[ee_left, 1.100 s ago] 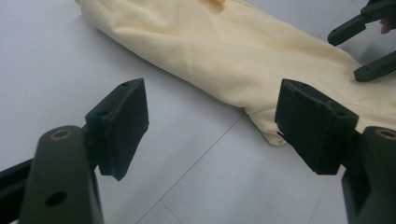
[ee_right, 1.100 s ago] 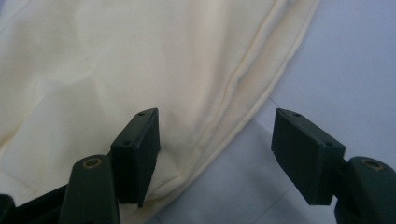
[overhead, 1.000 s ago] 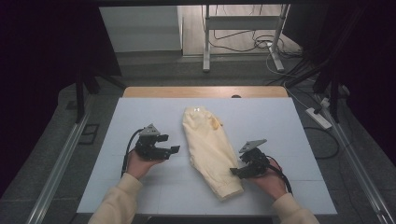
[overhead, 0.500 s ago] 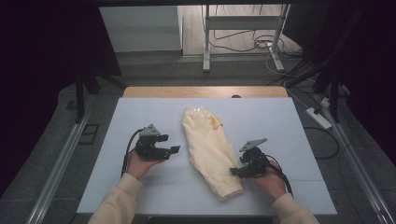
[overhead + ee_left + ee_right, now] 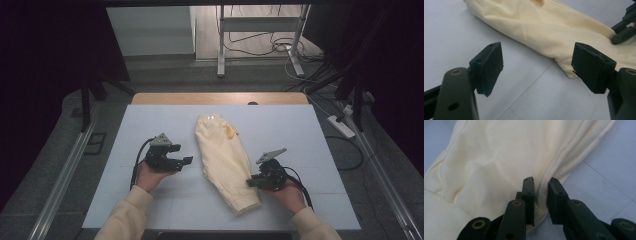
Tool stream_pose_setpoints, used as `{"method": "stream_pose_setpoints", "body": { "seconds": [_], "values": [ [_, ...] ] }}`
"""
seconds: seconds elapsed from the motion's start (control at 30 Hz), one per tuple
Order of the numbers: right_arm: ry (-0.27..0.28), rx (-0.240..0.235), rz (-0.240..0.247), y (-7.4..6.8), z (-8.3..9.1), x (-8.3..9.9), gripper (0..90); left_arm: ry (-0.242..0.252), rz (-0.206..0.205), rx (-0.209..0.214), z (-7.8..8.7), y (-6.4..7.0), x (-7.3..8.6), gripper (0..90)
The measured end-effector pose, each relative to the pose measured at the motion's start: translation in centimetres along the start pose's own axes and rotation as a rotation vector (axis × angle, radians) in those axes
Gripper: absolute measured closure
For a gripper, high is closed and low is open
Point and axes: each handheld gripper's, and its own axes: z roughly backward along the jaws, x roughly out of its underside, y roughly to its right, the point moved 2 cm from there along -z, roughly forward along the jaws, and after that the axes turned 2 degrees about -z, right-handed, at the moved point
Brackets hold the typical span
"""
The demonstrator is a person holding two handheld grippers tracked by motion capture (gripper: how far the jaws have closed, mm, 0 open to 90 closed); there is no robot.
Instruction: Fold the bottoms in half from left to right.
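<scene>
A pale blue-white table top (image 5: 150, 125) with a wooden strip (image 5: 220, 98) along its far edge stands on a grey floor (image 5: 165, 75). Beyond it, a metal stand (image 5: 260, 25) rises amid loose cables (image 5: 270, 47). A power strip (image 5: 341, 126) lies off the right edge. Both sides are dark.

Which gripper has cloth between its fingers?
The right gripper: its fingers pinch a fold at the cream garment's edge. The left gripper is open over bare table.
</scene>
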Motion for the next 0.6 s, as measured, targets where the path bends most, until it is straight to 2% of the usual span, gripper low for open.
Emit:
{"method": "stream_pose_setpoints", "body": {
  "seconds": [0.37, 0.6],
  "values": [
    [0.018, -0.025, -0.011, -0.3, -0.1, 0.1, 83.6, 0.004, 0.002, 0.0, 0.0, 0.0, 0.0, 25.0],
    [0.023, -0.075, -0.003, -1.4, -0.5, 0.0, 83.8, 0.004, 0.003, 0.0, 0.0, -0.1, 0.0, 25.0]
  ]
}}
